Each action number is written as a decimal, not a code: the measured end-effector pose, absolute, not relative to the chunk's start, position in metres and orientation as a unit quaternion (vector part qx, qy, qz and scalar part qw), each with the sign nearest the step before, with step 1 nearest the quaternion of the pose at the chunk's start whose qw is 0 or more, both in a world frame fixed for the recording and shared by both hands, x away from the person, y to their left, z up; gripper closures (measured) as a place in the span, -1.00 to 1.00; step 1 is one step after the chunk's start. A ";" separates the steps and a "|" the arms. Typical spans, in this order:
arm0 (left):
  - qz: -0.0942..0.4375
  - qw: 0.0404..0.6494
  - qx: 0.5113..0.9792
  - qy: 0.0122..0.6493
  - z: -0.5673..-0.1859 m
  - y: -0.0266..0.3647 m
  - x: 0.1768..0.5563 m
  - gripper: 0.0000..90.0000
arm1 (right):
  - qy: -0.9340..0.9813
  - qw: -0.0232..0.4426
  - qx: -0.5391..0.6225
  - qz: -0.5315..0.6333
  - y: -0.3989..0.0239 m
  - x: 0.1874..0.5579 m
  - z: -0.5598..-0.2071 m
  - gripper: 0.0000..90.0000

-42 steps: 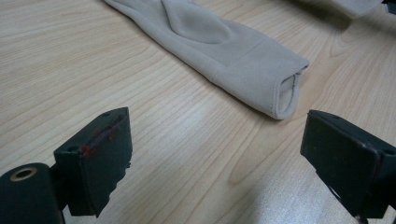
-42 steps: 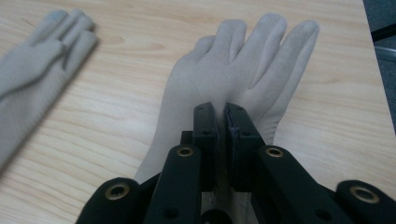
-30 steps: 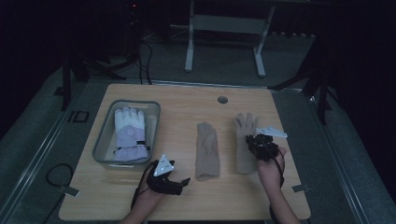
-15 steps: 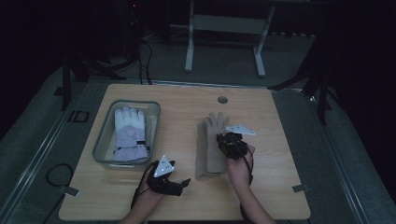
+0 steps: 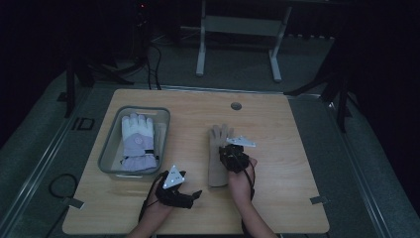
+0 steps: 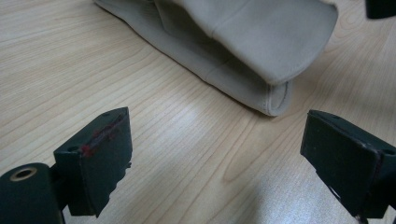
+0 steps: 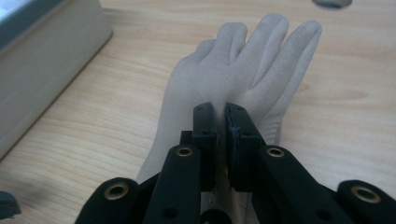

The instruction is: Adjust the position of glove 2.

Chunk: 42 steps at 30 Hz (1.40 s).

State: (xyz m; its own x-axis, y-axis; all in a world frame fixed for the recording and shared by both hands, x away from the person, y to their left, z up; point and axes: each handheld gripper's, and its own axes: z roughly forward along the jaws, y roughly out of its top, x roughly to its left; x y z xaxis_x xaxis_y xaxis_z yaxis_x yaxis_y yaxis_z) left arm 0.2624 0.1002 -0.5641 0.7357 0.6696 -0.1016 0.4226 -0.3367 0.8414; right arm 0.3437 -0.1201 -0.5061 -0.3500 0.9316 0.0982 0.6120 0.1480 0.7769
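**Operator:** Report jaw status, nearest item first.

**Me:** My left gripper rests low at the near edge of the table, jaws spread wide and holding nothing. In the left gripper view the cuff end of the tan gloves lies just ahead of them, two layers visible, one on top of the other. My right gripper has its jaws clenched on the upper tan glove at about the palm, with the fingers pointing away from me.

**Operator:** Position of the workpiece?

**Me:** In the high view the tan gloves lie flat at mid-table, stacked, to the right of the grey bin. That bin holds a white and lilac ski glove.

**Operator:** Current step?

**Me:** I judge it as pairing the tan gloves, the top one placed over its mate and not yet released.

**Operator:** Next move requirements?

**Me:** Probably align the edges, then release the right jaws without dragging the fabric. If the pair goes to the bin, the left jaws must close on both cuff layers together.
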 end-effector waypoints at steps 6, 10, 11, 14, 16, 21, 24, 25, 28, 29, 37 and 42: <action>0.131 0.465 0.808 0.339 -0.564 0.100 0.262 -0.80 | 0.734 0.197 0.541 0.361 -0.118 0.349 -0.526 0.82; 0.130 0.465 0.807 0.339 -0.564 0.100 0.262 -0.80 | 0.736 0.201 0.541 0.353 -0.118 0.351 -0.533 0.74; 0.128 0.465 0.808 0.339 -0.564 0.100 0.262 -0.80 | 0.739 0.198 0.543 0.346 -0.119 0.353 -0.538 0.66; 0.126 0.466 0.808 0.339 -0.564 0.100 0.263 -0.81 | 0.740 0.196 0.543 0.344 -0.121 0.355 -0.542 0.59; 0.125 0.467 0.807 0.338 -0.564 0.100 0.263 -0.82 | 0.743 0.197 0.540 0.343 -0.122 0.355 -0.545 0.53; 0.123 0.468 0.808 0.336 -0.564 0.099 0.263 -0.87 | 0.753 0.184 0.530 0.344 -0.124 0.359 -0.545 0.26; 0.122 0.468 0.808 0.336 -0.564 0.099 0.263 -0.91 | 0.763 0.175 0.517 0.346 -0.125 0.359 -0.542 0.02; 0.119 0.468 0.808 0.337 -0.564 0.099 0.263 -0.92 | 0.766 0.170 0.513 0.347 -0.126 0.359 -0.540 -0.08; 0.121 0.466 0.809 0.338 -0.564 0.099 0.264 -0.94 | 0.771 0.153 0.509 0.351 -0.131 0.359 -0.535 -0.34; 0.121 0.466 0.809 0.338 -0.564 0.099 0.264 -0.94 | 0.771 0.153 0.509 0.351 -0.131 0.359 -0.535 -0.34; 0.131 0.452 0.813 0.343 -0.563 0.097 0.263 -0.95 | 0.800 0.134 0.443 0.381 -0.170 0.354 -0.509 -0.69; 0.133 0.463 0.804 0.350 -0.562 0.090 0.262 -0.95 | 0.829 0.159 0.378 0.381 -0.188 0.351 -0.507 -0.64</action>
State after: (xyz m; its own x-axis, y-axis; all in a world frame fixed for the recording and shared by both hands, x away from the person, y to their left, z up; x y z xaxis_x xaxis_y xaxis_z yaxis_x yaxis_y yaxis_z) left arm 0.2617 0.0901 -0.5622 0.7202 0.6850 -0.1100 0.4389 -0.3271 0.8369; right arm 0.3511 -0.1877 -0.5070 -0.6642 0.7472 0.0233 0.5048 0.4252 0.7513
